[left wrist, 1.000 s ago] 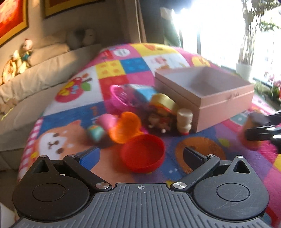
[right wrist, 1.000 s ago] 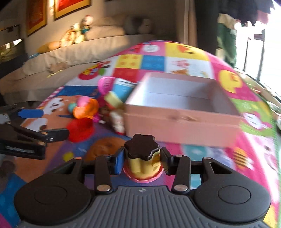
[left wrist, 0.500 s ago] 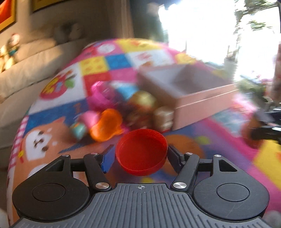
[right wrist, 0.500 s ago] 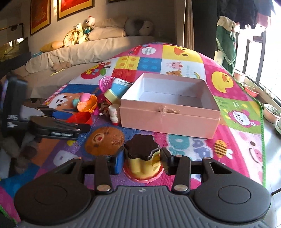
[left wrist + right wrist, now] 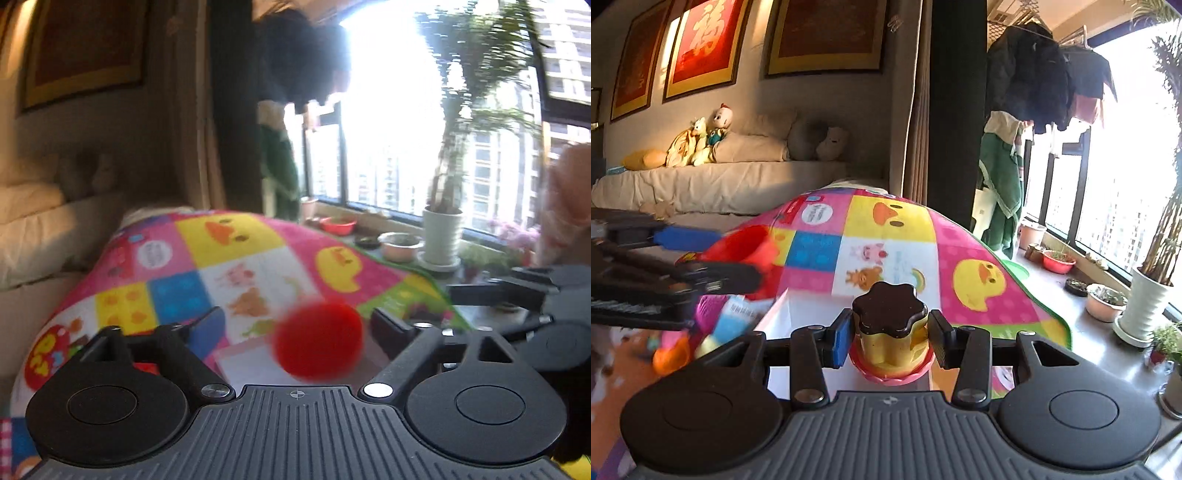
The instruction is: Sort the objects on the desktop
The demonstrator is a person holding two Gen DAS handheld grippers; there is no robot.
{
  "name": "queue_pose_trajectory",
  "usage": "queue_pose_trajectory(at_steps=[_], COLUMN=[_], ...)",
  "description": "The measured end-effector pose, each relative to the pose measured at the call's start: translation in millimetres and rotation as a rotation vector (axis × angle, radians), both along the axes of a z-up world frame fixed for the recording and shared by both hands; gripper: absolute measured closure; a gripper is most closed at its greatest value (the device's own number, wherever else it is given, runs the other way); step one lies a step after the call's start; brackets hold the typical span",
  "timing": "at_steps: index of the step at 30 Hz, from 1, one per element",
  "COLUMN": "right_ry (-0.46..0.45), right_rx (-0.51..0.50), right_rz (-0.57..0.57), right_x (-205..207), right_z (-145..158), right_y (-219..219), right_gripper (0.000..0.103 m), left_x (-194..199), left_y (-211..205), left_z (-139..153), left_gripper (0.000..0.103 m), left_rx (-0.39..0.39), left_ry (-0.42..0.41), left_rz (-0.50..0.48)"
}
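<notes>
The mat (image 5: pixel 886 236) fills both views, with the pale box (image 5: pixel 251 362) lying just below and ahead of both grippers. The left gripper (image 5: pixel 295 328) has its fingers spread wide; the blurred red cup (image 5: pixel 317 339) sits loose between them, apparently dropping toward the box. The right gripper (image 5: pixel 888 332) pinches the upright pudding toy (image 5: pixel 890 332) over the box's near edge.
</notes>
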State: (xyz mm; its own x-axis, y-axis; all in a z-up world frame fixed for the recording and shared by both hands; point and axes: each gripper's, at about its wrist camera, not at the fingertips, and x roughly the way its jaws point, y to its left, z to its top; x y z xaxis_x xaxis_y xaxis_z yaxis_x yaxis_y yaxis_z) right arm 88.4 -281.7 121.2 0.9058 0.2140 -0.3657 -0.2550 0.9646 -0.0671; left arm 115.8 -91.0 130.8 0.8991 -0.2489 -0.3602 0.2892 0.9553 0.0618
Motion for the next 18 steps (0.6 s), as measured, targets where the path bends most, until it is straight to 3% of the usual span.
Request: queue_pose_trajectory(at_steps=[1,3,6,10,13,15,18], right_ry=[0.010,0.008,0.040,0.036,-0.002,-0.034,-0.082], right_rx=[-0.001,0.013,0.022,-0.050,-0.139,-0.219,-0.372], right_rz=[-0.014,-0.010,0.032,0.104,0.197,0.260,0.330], right_x=[7.6,8.0,-2.1,-23.0,-42.6,-54.9,-64.4], right_z=[-3.7,-11.7,-26.8,-39.9,-46.1,-53.9,-71.3], right_y=[3.3,5.6,12.7,40.2,75.8,102.8,147.8], right_gripper=[0.031,0.030,0.030,0.030,0.030,0.031,0.046], left_x=[-4.1,-16.9,-35.8,-52.3,-61.5,-69.1,-77.2], left_y=[11.0,29.1,64.3,104.0,136.1,153.7,175.2], left_z=[-3.4,-13.2,-47.7,-91.3,-111.4,-108.3,-103.2], left_gripper=[0.006,0.005,0.002,0.001,0.001,0.001,0.001], left_rx=[-0.022,-0.040,0.001,0.036,-0.030,-0.087,-0.167], left_ry=[0.007,0.031,0.097,0.205,0.270,0.276,0.262], left_rz=[0.019,0.047,0.171,0.312,0.407,0.466,0.519])
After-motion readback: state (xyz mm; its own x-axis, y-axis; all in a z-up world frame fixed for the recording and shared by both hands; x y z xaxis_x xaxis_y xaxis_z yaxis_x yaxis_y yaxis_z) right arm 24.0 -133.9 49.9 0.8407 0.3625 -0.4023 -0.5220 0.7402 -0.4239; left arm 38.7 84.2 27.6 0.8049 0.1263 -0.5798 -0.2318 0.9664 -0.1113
